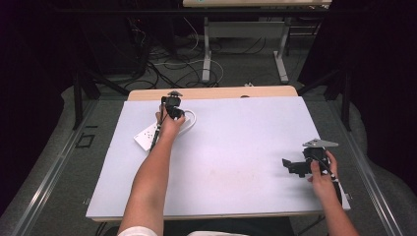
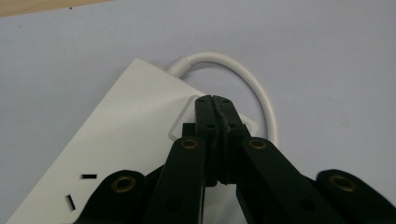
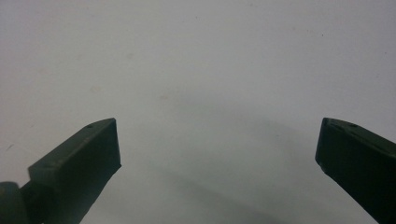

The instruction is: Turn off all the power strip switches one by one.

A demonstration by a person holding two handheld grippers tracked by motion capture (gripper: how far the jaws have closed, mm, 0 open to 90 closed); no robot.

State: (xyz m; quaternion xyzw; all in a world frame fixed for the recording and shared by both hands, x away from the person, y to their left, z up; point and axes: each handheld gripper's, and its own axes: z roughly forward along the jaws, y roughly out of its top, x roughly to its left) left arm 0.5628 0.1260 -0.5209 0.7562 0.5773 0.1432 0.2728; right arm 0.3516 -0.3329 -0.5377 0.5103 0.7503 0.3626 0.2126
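grey floor, cables, 2nd desk behind, dark bg

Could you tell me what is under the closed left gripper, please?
Under the left gripper lies a white power strip, its cable looping beside it on the white mat. The shut tips sit over a raised square panel; what that panel holds is covered.

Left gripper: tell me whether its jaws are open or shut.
Shut. The left gripper has its jaws pressed together with no gap, tips over the white power strip.
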